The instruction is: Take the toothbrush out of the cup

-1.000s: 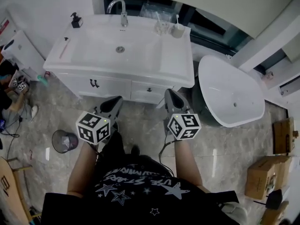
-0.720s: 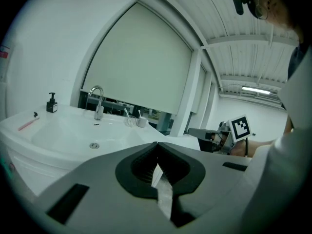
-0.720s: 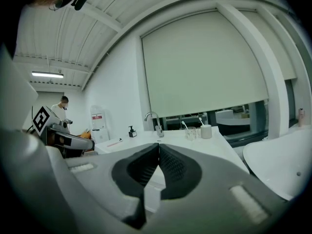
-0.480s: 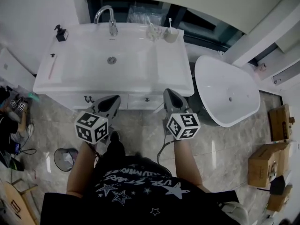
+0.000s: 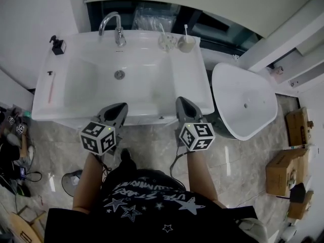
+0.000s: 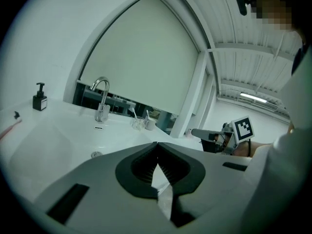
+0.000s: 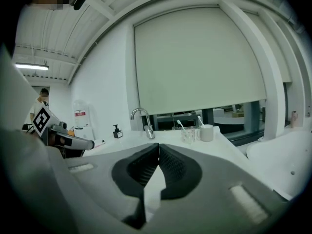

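At the back right of the white sink counter (image 5: 190, 80) stand a clear glass cup (image 5: 165, 41) and a white mug (image 5: 186, 44). A toothbrush (image 5: 186, 30) stands upright in the mug, and another leans in the glass. My left gripper (image 5: 120, 109) and right gripper (image 5: 181, 103) hover over the counter's front edge, both shut and empty, far short of the cups. The right gripper view shows the glass (image 7: 188, 134) and mug (image 7: 206, 132) ahead beyond my shut jaws. The left gripper view shows them small, with the mug (image 6: 150, 125) right of the glass.
A chrome faucet (image 5: 115, 25) stands behind the basin, with a black soap dispenser (image 5: 57, 45) at the far left. A pink toothbrush (image 5: 50, 85) lies on the left counter. A white tub (image 5: 245, 105) stands right of the vanity, with cardboard boxes (image 5: 283, 171) beyond.
The person has stepped toward the sink, so the vanity sits nearer and both grippers now reach its front edge. Both grippers stay shut.
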{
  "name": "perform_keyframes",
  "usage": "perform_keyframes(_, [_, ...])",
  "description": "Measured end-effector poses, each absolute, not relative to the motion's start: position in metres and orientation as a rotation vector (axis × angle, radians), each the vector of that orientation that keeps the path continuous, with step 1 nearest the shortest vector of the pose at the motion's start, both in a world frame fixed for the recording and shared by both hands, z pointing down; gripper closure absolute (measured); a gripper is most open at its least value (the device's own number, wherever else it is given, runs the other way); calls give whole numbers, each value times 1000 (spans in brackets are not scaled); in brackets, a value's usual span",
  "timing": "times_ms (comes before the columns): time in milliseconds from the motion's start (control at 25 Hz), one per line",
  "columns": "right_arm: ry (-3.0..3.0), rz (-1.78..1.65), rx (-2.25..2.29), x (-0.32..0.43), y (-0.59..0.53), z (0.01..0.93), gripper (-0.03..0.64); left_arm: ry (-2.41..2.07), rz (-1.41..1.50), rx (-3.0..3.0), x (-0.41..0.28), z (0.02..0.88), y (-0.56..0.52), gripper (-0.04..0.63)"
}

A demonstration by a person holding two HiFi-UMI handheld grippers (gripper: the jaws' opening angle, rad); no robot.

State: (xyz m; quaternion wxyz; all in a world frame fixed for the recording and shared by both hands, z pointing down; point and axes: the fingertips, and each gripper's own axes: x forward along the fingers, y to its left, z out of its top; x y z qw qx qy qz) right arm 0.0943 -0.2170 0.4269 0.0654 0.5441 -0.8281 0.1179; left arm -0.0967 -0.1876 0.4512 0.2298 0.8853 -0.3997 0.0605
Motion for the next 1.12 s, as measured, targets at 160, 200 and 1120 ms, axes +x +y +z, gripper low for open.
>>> perform_keyframes(160, [-2476, 349, 1670, 79, -233, 425, 616, -1077, 158, 2470, -110, 446, -211, 589])
perform_keyframes(200, [-2473, 344, 1672, 74, -237, 424, 615, -1071, 157, 2473, -115, 446, -215, 589])
perform_keyframes(1120, [-2373, 364, 1681, 52, -265, 445, 615, -973, 176, 2470, -137, 458, -260, 589])
